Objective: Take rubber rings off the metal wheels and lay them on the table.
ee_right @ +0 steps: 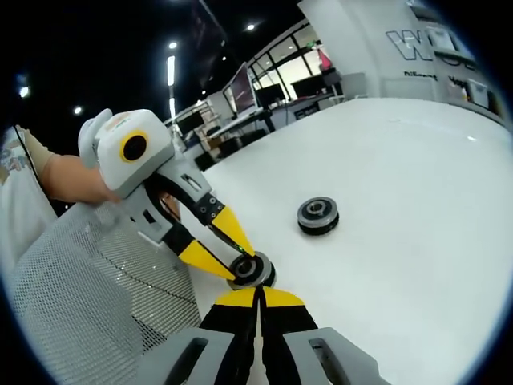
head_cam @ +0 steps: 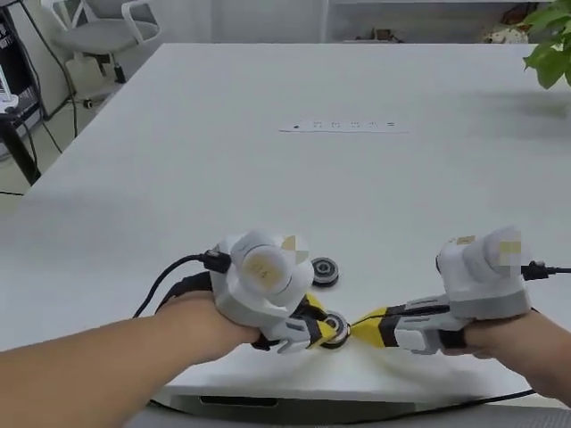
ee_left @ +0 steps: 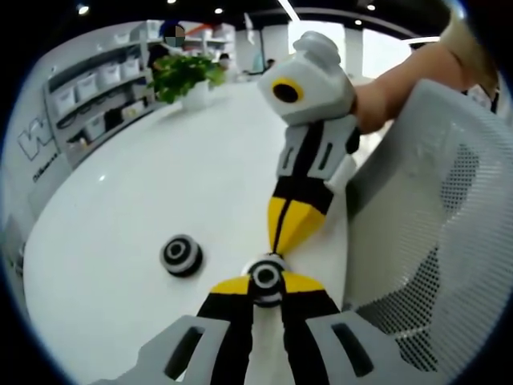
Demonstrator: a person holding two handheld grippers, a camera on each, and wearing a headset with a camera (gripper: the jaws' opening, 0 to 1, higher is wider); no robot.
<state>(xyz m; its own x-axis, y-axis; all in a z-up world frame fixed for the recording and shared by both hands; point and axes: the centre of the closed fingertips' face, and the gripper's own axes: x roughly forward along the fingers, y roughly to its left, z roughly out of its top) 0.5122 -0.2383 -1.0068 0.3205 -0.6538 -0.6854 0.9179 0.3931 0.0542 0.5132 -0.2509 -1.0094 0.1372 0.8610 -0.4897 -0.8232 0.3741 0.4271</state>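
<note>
While left tool [ee_left: 267,282] clamps wheel [ee_left: 267,274], another [ee_left: 181,255] lies near.

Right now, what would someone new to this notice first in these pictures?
The two grippers meet tip to tip at the near edge of the white table. The left gripper is clamped on a small wheel, and the right gripper, jaws pressed together, points straight at that wheel. A second wheel lies alone on the table just beyond them.
</note>
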